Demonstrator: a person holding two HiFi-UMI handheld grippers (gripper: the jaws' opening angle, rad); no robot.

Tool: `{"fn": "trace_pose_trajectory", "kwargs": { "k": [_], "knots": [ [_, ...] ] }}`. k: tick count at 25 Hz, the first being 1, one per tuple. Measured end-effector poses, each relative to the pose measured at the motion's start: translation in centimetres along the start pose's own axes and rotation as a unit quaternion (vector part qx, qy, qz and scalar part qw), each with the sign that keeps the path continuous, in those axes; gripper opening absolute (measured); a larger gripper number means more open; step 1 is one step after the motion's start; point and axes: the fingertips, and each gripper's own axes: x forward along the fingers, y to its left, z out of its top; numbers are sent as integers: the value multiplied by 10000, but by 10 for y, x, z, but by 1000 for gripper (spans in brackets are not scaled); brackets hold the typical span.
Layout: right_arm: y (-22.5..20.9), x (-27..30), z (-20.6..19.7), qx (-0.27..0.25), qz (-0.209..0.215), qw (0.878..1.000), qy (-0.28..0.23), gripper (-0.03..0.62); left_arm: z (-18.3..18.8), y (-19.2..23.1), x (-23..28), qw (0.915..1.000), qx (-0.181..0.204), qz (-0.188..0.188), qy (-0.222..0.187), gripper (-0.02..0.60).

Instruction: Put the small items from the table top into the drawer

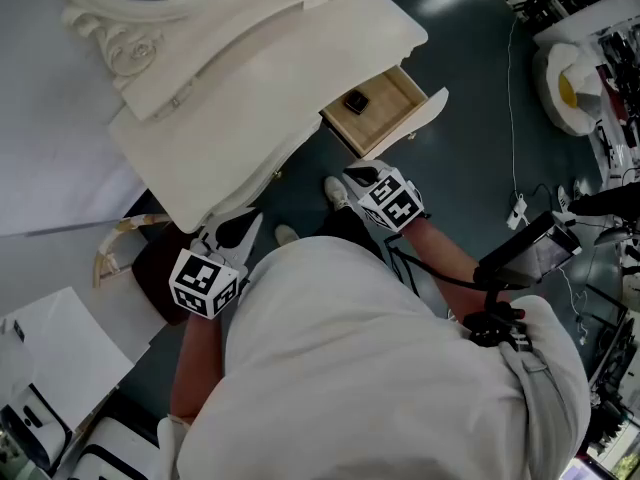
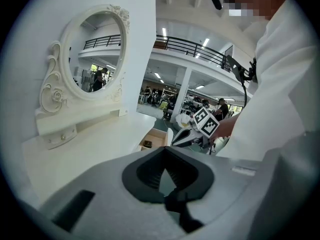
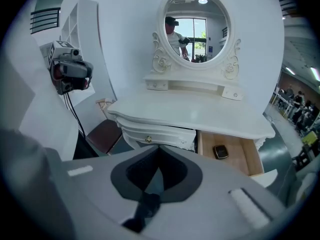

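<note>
A white dressing table [image 1: 260, 78] with an oval mirror [image 3: 196, 25] has its right drawer [image 1: 392, 106] pulled open. One small dark item [image 1: 356, 101] lies inside the drawer and also shows in the right gripper view [image 3: 220, 151]. No small items show on the table top [image 3: 200, 114]. My left gripper [image 1: 250, 220] hangs shut and holds nothing, below the table's front edge. My right gripper [image 1: 354, 174], also shut with nothing in it, sits just below the drawer front. Each gripper's own view shows its jaws closed together, the left [image 2: 162, 153] and the right [image 3: 159, 150].
A dark red stool [image 1: 150, 268] stands under the table's left side, next to a woven basket [image 1: 108, 260]. A cable [image 1: 512, 118] runs across the dark floor on the right. Equipment [image 1: 565, 88] crowds the right edge. A camera rig [image 3: 70, 74] hangs on the left.
</note>
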Motion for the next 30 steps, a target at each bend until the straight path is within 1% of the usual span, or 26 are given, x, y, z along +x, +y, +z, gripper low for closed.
{"fn": "trace_pose_trajectory", "kwargs": {
  "k": [7, 14, 21, 30],
  "knots": [
    [22, 3, 12, -199, 138, 9997, -104, 0, -5, -1, -11, 10000, -18, 73, -39, 2],
    [32, 4, 22, -316, 218, 9991, -205, 0, -7, 0, -14, 10000, -22, 75, -50, 2],
    [35, 8, 29, -394, 308, 9984, -247, 0, -8, 4, -13, 9999, -77, 64, -43, 2],
    [36, 8, 27, -443, 312, 9983, -227, 0, -8, 4, -9, 10000, -70, -8, 8, 2]
  ]
}}
